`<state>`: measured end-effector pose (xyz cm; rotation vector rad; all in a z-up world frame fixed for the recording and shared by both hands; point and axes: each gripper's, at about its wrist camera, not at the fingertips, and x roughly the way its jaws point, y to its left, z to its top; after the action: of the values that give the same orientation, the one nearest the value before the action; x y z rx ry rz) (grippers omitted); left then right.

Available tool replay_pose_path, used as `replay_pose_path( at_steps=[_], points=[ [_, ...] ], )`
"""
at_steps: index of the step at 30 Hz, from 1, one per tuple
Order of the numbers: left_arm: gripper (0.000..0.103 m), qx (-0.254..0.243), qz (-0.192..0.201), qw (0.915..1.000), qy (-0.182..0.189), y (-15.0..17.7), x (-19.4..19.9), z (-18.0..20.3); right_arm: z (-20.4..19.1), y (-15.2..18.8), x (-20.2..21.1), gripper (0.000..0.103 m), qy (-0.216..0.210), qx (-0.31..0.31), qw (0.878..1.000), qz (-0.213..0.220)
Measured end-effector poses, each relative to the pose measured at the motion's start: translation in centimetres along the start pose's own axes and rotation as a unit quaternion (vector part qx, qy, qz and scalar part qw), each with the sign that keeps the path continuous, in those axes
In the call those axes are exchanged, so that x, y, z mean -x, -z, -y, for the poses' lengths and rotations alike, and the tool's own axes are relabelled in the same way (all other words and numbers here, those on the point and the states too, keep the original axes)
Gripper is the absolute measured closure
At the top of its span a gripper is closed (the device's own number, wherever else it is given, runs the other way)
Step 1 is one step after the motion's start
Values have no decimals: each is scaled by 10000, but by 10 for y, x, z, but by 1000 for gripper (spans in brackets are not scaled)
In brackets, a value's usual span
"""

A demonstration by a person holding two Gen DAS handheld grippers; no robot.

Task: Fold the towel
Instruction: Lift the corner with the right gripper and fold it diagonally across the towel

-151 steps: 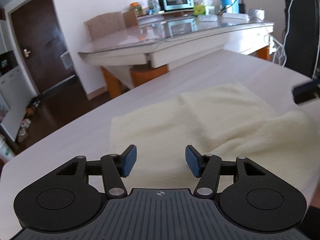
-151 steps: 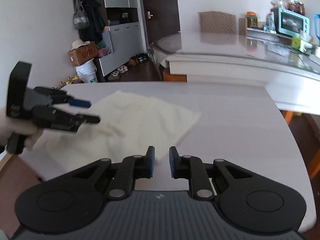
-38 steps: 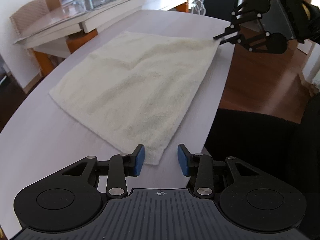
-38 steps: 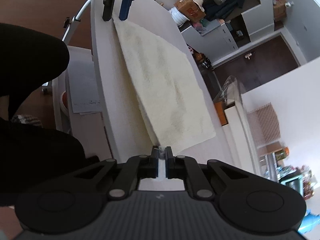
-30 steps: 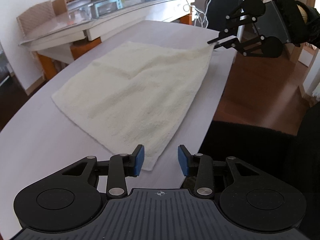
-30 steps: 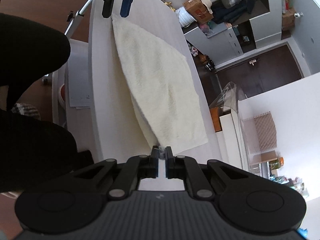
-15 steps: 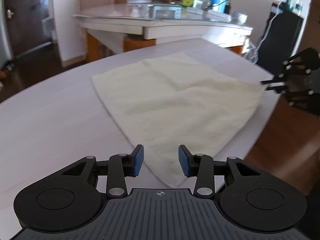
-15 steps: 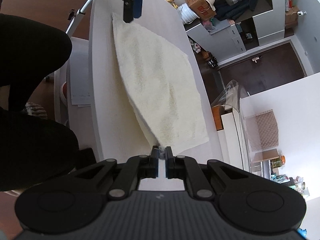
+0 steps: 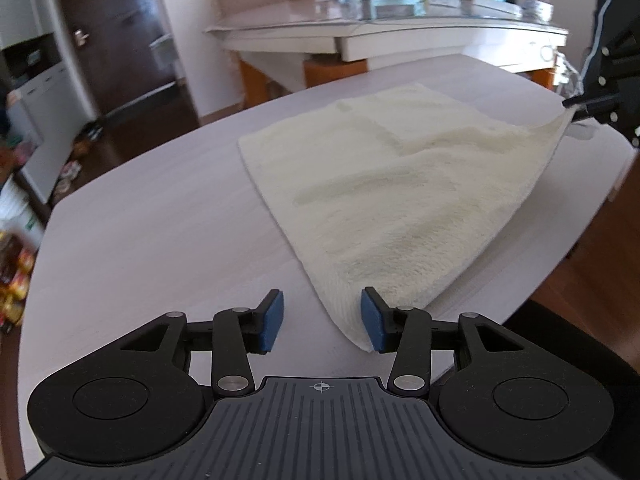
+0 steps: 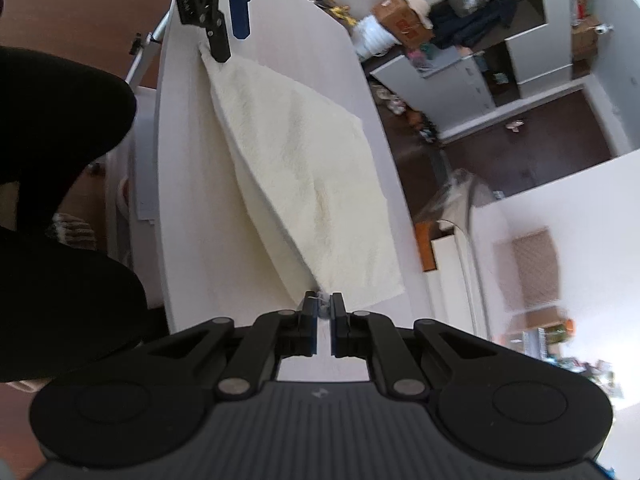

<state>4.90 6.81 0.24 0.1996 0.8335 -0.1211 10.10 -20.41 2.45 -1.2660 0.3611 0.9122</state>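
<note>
A cream towel (image 9: 404, 184) lies spread on the pale table (image 9: 160, 216); it also shows in the right wrist view (image 10: 316, 160). My left gripper (image 9: 322, 322) is open, its jaws on either side of the towel's near corner at the table's front edge. My right gripper (image 10: 324, 312) is shut on another near corner and holds it lifted a little off the table. In the left wrist view the right gripper (image 9: 576, 110) pinches that raised corner at the far right. In the right wrist view the left gripper (image 10: 230, 36) sits at the towel's far end.
A second table (image 9: 384, 28) with a toaster oven and a blue kettle stands behind. A dark door (image 9: 116, 36) is at the back left. The person's dark-clothed legs (image 10: 52, 160) are beside the table's front edge. Boxes and clutter (image 10: 404, 24) sit on the floor.
My left gripper has swung left and closed in on the towel's near corner. My right gripper has kept its grip and lifted its corner a little.
</note>
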Motion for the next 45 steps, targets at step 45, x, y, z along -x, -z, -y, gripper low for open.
replay_pose_path(
  at_steps=[45],
  points=[
    [51, 1449, 147, 9891, -196, 20, 7, -17, 112, -187, -234, 96, -1582, 995, 9808, 563]
  ],
)
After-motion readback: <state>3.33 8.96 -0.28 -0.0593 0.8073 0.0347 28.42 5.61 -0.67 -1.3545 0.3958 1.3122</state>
